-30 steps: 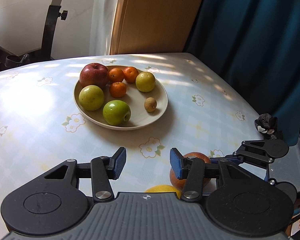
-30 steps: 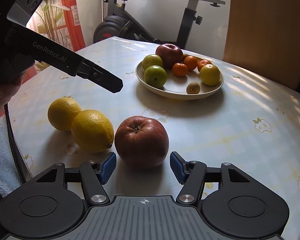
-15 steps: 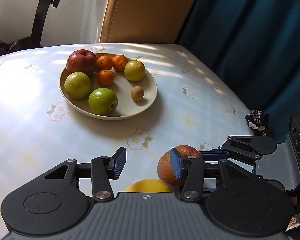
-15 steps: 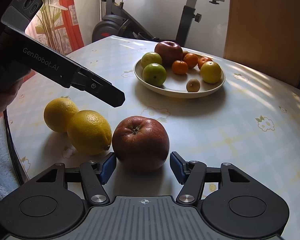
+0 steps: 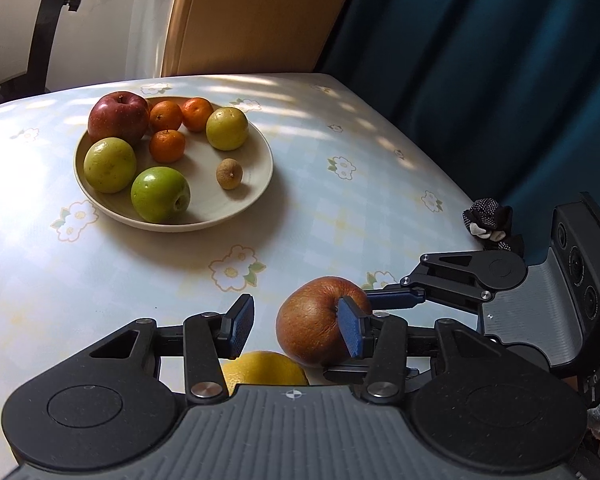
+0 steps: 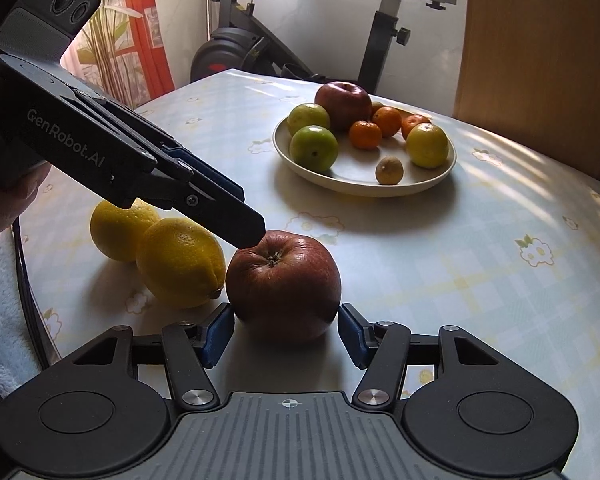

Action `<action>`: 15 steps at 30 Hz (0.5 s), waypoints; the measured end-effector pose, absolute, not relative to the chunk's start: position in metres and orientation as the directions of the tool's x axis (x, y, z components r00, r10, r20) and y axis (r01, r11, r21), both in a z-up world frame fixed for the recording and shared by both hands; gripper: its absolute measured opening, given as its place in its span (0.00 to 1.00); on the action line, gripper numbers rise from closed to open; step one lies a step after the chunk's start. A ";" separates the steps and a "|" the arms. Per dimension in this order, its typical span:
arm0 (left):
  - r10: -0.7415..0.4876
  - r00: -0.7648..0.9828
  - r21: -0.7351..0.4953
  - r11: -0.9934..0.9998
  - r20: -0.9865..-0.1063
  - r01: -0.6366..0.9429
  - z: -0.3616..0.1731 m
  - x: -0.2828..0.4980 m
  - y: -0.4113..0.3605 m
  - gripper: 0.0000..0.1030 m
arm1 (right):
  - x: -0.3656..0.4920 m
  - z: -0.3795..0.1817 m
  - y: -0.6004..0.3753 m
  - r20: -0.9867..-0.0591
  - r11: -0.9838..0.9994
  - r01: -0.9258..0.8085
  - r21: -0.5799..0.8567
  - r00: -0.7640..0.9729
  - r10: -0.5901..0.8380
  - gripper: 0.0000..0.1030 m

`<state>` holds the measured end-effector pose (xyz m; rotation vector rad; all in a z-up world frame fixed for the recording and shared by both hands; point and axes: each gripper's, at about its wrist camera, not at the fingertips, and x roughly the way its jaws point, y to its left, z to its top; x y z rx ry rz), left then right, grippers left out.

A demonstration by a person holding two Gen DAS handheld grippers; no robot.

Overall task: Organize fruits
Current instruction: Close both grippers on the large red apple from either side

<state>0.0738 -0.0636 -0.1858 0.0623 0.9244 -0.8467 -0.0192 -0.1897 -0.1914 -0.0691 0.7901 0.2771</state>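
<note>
Lower now, the left gripper (image 6: 252, 236) hangs unclenched, its jaws just narrowed, over the red apple (image 6: 283, 284). Two lemons (image 6: 180, 262) crowd the apple at centre left. The right gripper (image 6: 286, 334) brackets it, released.

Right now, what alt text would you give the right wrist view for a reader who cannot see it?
The right gripper, jaws open, straddles a red apple on a floral tablecloth, its pads not pressing the fruit. The left gripper reaches in from the left above two lemons. Behind stands a plate of apples and mandarins.
</note>
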 end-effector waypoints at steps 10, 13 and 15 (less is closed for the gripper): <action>-0.631 0.263 -0.354 0.678 -0.730 0.645 -0.197 0.082 -0.071 0.40 | -0.022 -0.192 -0.192 -0.706 0.963 -0.264 0.047 0.673 0.219 0.51; -0.642 0.250 -0.367 0.667 -0.725 0.648 -0.198 0.083 -0.071 0.35 | -0.021 -0.193 -0.193 -0.705 0.964 -0.263 0.048 0.675 0.219 0.52; -0.648 0.241 -0.376 0.661 -0.723 0.649 -0.199 0.083 -0.070 0.34 | -0.021 -0.193 -0.193 -0.706 0.964 -0.262 0.052 0.673 0.221 0.52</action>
